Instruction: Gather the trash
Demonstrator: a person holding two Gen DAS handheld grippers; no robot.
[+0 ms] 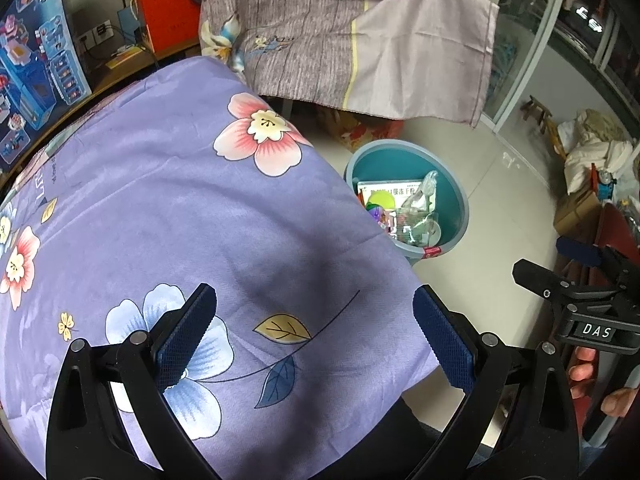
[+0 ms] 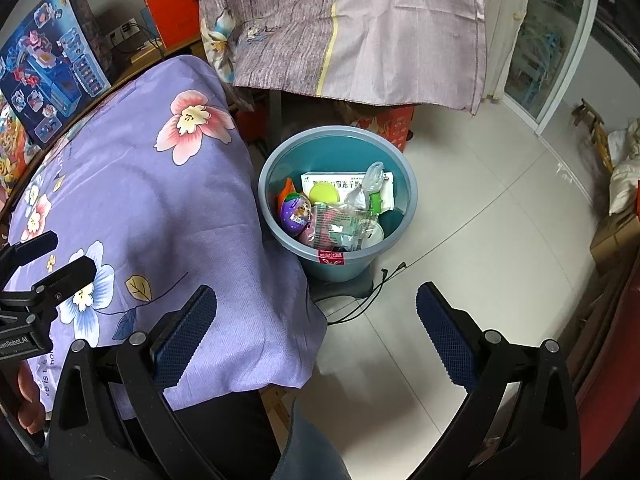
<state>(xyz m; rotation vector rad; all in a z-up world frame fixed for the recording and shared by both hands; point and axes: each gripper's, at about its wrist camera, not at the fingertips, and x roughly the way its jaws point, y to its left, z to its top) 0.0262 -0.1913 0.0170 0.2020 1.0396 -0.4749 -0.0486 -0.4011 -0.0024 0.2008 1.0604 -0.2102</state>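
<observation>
A teal trash bin (image 2: 340, 268) stands on the tiled floor beside the table; it also shows in the left wrist view (image 1: 456, 196). It holds a white medicine box (image 2: 320, 182), a purple egg-shaped toy (image 2: 295, 214), a yellow-green lid (image 2: 325, 193) and crumpled clear plastic wrappers (image 2: 352, 224). My left gripper (image 1: 316, 336) is open and empty above the purple flowered tablecloth (image 1: 160, 208). My right gripper (image 2: 316, 336) is open and empty, over the table's edge and the floor, short of the bin. The right gripper also appears at the left wrist view's right edge (image 1: 560, 268).
A grey-pink cloth (image 2: 360, 28) hangs over furniture behind the bin. A blue toy box (image 2: 52, 60) stands at the table's far left. A black cable (image 2: 372, 292) lies on the floor by the bin. Boxes and bundles (image 2: 616, 208) line the right wall.
</observation>
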